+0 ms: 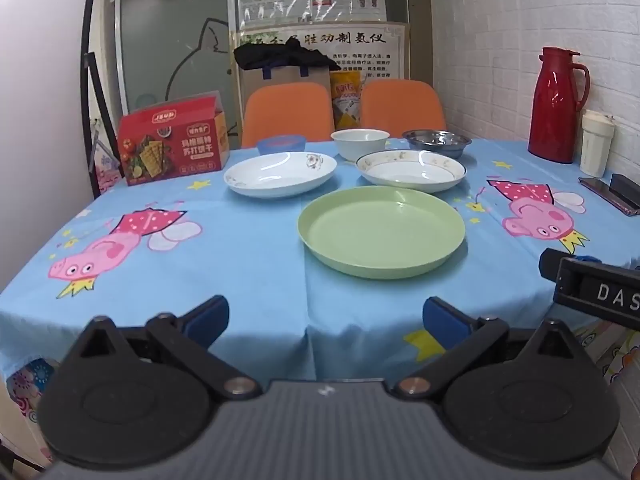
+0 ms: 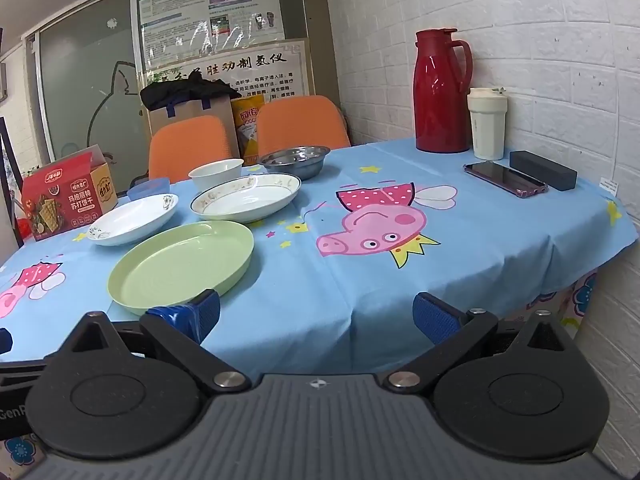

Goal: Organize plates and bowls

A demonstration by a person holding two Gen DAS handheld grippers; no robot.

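**Plates and bowls await sorting on a cartoon tablecloth**

While both tongs hang wide apart and empty at the near edge of the table (image 1: 240, 264), six pieces of tableware sit untouched on the blue cloth. Nearest is the green plate (image 1: 381, 231), with the left gripper (image 1: 326, 320) poised just short of it and the right gripper (image 2: 316, 316) off to its right side, one blue pad (image 2: 204, 312) overlapping the plate's near rim in that view (contact cannot be told). Behind it lie a flowered white plate (image 1: 280, 174) and a gold-rimmed plate (image 1: 412, 170), apart from each other; farther back stand a blue bowl (image 1: 281, 145), a white bowl (image 1: 360, 142) and a steel bowl (image 1: 437, 143). Nothing appears stacked yet. A sound first move would likely be to pinch a plate by its rim, lift it level and lower it squarely onto another, keeping clear of the phone (image 2: 505, 178) and red flask (image 2: 440, 92) by the wall.
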